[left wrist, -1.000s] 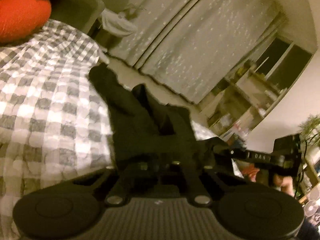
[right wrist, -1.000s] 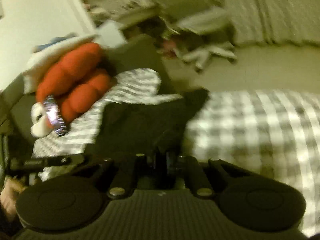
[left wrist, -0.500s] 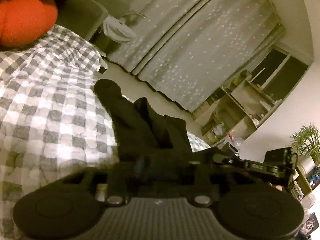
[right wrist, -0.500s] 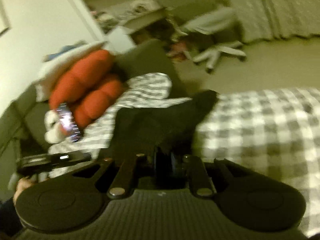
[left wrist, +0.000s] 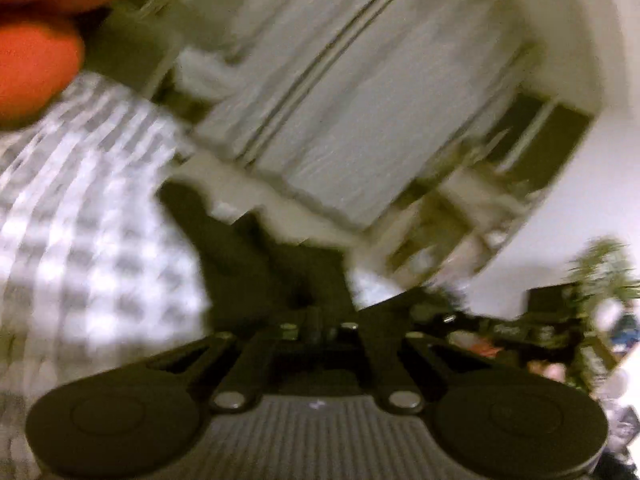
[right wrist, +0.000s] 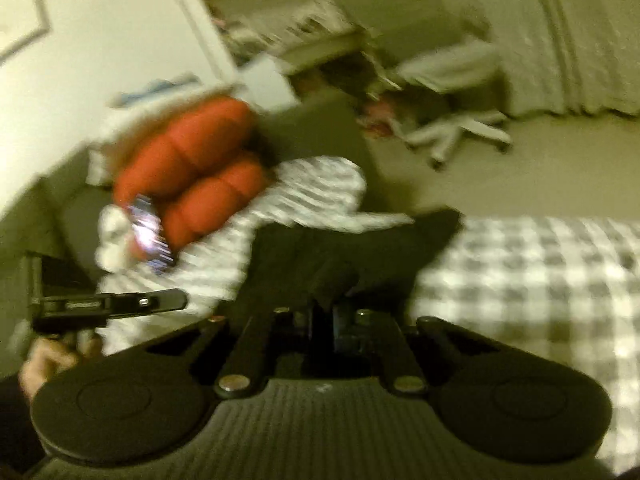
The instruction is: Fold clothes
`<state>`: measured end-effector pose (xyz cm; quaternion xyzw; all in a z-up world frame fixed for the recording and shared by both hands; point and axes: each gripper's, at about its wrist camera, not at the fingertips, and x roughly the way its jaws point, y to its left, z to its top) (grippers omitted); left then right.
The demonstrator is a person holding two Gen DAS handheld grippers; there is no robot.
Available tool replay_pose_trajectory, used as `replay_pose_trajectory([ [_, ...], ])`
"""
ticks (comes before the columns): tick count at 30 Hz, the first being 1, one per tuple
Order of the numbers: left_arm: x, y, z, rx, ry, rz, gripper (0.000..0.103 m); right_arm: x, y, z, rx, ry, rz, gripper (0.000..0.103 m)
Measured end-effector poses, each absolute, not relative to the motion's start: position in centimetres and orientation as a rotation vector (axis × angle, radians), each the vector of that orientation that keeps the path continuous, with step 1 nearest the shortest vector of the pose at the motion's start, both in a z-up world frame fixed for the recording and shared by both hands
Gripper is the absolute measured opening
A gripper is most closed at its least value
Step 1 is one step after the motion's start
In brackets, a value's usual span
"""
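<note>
A black garment point(left wrist: 248, 256) hangs stretched above the grey-and-white checked bedspread point(left wrist: 80, 216). My left gripper point(left wrist: 316, 326) is shut on one edge of it. My right gripper point(right wrist: 322, 320) is shut on another edge of the same garment point(right wrist: 340, 252). Its far end trails onto the checked bedspread point(right wrist: 540, 280). The left gripper also shows from the side in the right wrist view point(right wrist: 120, 304), and the right gripper in the left wrist view point(left wrist: 520, 324). Both views are motion blurred.
Orange cushions point(right wrist: 196, 168) lie at the head of the bed, with a small glowing object point(right wrist: 150, 236) beside them. Grey curtains point(left wrist: 340, 100) and shelving point(left wrist: 500, 184) stand beyond the bed. An office chair base point(right wrist: 456, 136) is on the floor.
Both grippers have kept their hold on the black garment and swung it, with both views now strongly blurred. The garment's far end has drawn slightly nearer over the bedspread.
</note>
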<state>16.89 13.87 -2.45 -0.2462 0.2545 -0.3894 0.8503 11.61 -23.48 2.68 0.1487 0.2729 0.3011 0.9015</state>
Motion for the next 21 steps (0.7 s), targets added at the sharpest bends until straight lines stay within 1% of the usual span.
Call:
replay_pose_trajectory([
  [2, 16.8, 14.0, -2.0, -0.534, 0.501, -0.89, 0.0, 11.2, -23.4, 3.2, 0.326, 0.54, 0.686, 0.009],
  [5, 17.9, 14.0, -3.1, -0.523, 0.65, -0.761, 0.001, 11.6, -22.9, 3.1, 0.292, 0.571, 0.656, 0.009],
  [7, 18.0, 14.6, -3.8, -0.52, 0.678, -0.704, 0.003, 12.3, -23.2, 2.2, 0.289, 0.618, 0.599, 0.009],
  [9, 18.0, 14.8, -4.2, -0.518, 0.69, -0.679, 0.012, 13.1, -23.7, 1.1, 0.329, 0.663, 0.563, 0.019],
  [11, 17.9, 14.5, -4.2, -0.524, 0.69, -0.69, 0.04, 13.7, -24.2, 0.5, 0.36, 0.692, 0.527, 0.019],
  [12, 18.0, 14.1, -4.3, -0.512, 0.696, -0.688, 0.042, 13.7, -24.3, 0.4, 0.358, 0.697, 0.5, 0.022],
  [13, 18.1, 13.5, -4.4, -0.496, 0.704, -0.685, 0.041, 13.7, -24.4, 0.4, 0.355, 0.703, 0.473, 0.024],
  [14, 18.1, 13.1, -4.6, -0.48, 0.711, -0.685, 0.036, 13.7, -24.6, 0.4, 0.358, 0.708, 0.459, 0.032],
  [15, 18.2, 12.8, -4.8, -0.463, 0.717, -0.685, 0.027, 13.7, -24.8, 0.4, 0.362, 0.714, 0.446, 0.044],
  [16, 18.3, 12.4, -4.9, -0.446, 0.723, -0.686, 0.006, 13.6, -25.1, 0.5, 0.365, 0.709, 0.427, 0.052],
  [17, 18.3, 12.2, -5.0, -0.433, 0.728, -0.679, 0.002, 13.5, -25.4, 0.6, 0.367, 0.704, 0.408, 0.06],
  [21, 18.3, 12.4, -4.5, -0.448, 0.693, -0.691, 0.0, 13.3, -26.2, 0.8, 0.453, 0.699, 0.431, 0.06],
])
